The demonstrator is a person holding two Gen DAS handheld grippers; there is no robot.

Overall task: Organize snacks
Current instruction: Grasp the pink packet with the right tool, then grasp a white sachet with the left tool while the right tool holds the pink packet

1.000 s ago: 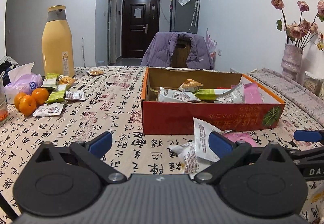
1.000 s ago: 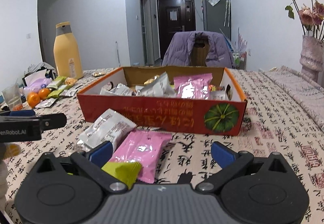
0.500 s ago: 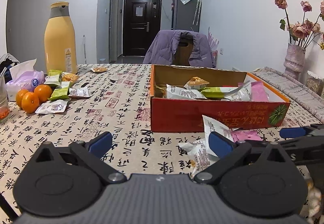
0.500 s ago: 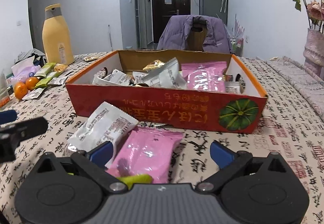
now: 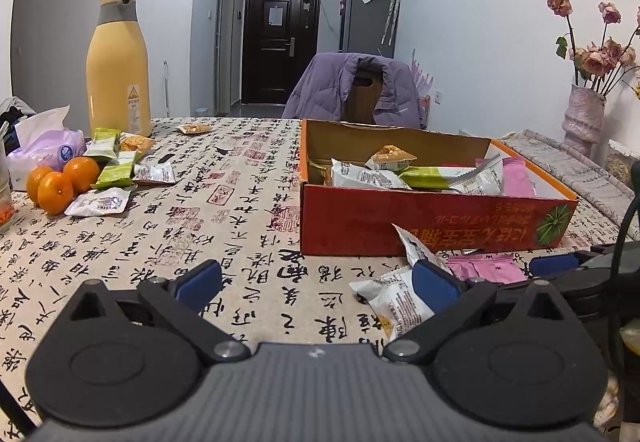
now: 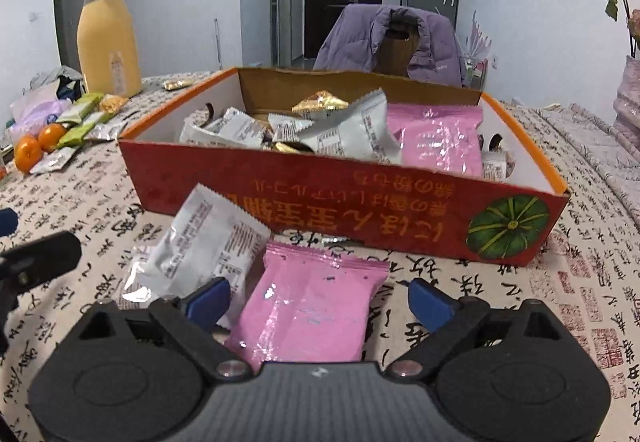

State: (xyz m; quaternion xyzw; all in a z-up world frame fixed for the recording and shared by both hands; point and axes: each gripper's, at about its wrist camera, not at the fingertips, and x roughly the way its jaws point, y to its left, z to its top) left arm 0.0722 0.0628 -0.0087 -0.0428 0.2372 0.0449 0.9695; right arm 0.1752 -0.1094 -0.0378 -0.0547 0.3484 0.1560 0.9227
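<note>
The right gripper (image 6: 318,302) hovered low over the flat pink foil snack packet (image 6: 308,306) lying on the calligraphy-printed table (image 6: 520,302), just in front of the red cardboard box with an orange rim (image 6: 340,198). Its blue-padded fingers (image 6: 208,302) had just been closing in, with the packet between them, yet they stood apart and neither pad pressed on it. A white crinkled snack wrapper (image 6: 204,242) lay against the packet's left edge and partly under the left pad, so a closing squeeze could likely catch both wrappers or skid the slick foil aside. The box's near wall stood close ahead; a lift that was too shallow might snag the packet on the rim. The left gripper (image 5: 316,282) hung released above bare cloth, nothing between its fingers, with another white wrapper (image 5: 396,298) beside its right pad. More loose green and white snack packets (image 5: 116,170) waited far left beside three oranges (image 5: 60,182).
</note>
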